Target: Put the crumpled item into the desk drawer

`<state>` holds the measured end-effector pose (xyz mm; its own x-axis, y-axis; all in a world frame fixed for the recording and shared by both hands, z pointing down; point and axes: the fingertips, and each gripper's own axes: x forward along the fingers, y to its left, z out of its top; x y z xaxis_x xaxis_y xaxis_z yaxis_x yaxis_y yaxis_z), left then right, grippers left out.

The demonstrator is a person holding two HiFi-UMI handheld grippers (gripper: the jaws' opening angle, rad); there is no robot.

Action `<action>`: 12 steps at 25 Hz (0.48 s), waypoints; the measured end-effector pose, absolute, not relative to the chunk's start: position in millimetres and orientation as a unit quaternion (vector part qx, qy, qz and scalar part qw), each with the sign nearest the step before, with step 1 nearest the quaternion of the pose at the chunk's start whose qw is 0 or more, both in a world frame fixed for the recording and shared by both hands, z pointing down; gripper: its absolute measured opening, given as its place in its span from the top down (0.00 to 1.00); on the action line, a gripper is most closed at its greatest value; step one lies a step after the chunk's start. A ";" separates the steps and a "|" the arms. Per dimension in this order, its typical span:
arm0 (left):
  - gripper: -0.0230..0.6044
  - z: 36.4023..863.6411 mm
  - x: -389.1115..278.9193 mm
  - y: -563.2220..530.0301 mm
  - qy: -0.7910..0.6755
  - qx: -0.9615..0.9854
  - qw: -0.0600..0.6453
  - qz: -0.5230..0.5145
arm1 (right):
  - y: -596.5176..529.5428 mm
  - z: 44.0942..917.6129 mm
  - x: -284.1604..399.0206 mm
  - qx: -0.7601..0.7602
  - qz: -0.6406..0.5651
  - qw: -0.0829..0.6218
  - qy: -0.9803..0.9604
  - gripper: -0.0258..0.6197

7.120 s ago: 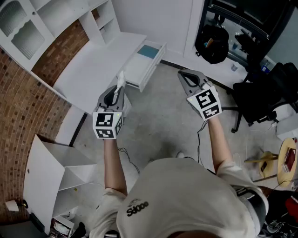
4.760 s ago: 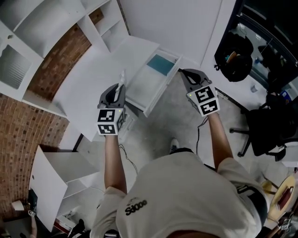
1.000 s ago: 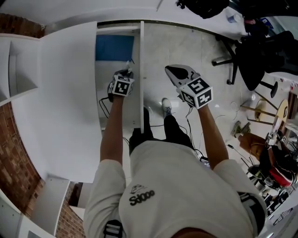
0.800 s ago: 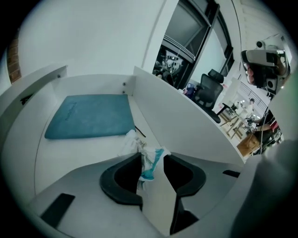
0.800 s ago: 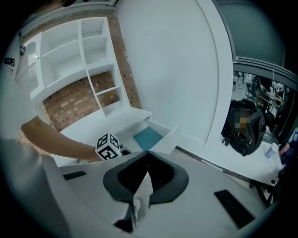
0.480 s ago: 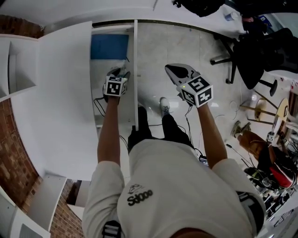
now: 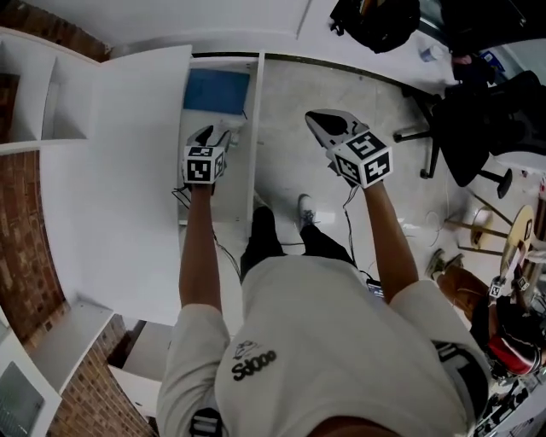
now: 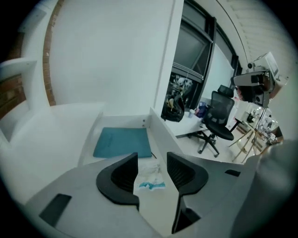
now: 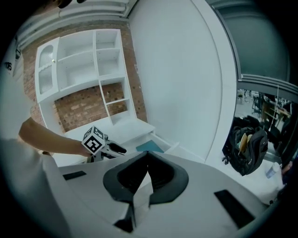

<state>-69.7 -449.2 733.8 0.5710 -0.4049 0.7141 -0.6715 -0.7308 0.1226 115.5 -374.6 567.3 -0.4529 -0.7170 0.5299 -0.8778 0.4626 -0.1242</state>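
Note:
The crumpled item (image 8: 150,179), white with teal print, lies loose on the floor of the open desk drawer (image 7: 258,102). My left gripper (image 7: 213,134) hangs above it. Its jaws have just been opening and now stand wide, touching nothing. In the left gripper view the item shows below the gap of the left gripper (image 8: 152,160), in front of a teal pad (image 8: 123,142). My right gripper (image 7: 317,120) is shut and empty, over the floor right of the drawer front. The right gripper view shows its jaws (image 9: 148,157) together, with the left gripper (image 9: 114,148) beyond.
The white desk top (image 7: 128,171) runs left of the drawer, with shelves (image 7: 34,111) beyond. The teal pad (image 7: 217,90) fills the drawer's far end. A black office chair (image 7: 478,111) and a dark backpack (image 7: 375,21) stand at the right. My feet (image 7: 305,206) are beside the drawer.
The left jaws have opened and let go of the crumpled item, which now lies in the drawer. Both grippers have lifted, the left one more.

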 end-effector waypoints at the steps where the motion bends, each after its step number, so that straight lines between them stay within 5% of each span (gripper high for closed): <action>1: 0.64 721.0 -74.5 -451.0 -0.323 0.865 0.188 0.335 | -376.0 560.4 115.1 0.479 0.184 0.208 -0.833 0.96; 12: 0.80 571.5 -114.3 -436.0 -0.424 0.868 0.111 0.233 | -380.2 470.8 109.0 0.464 0.066 0.185 -0.864 0.96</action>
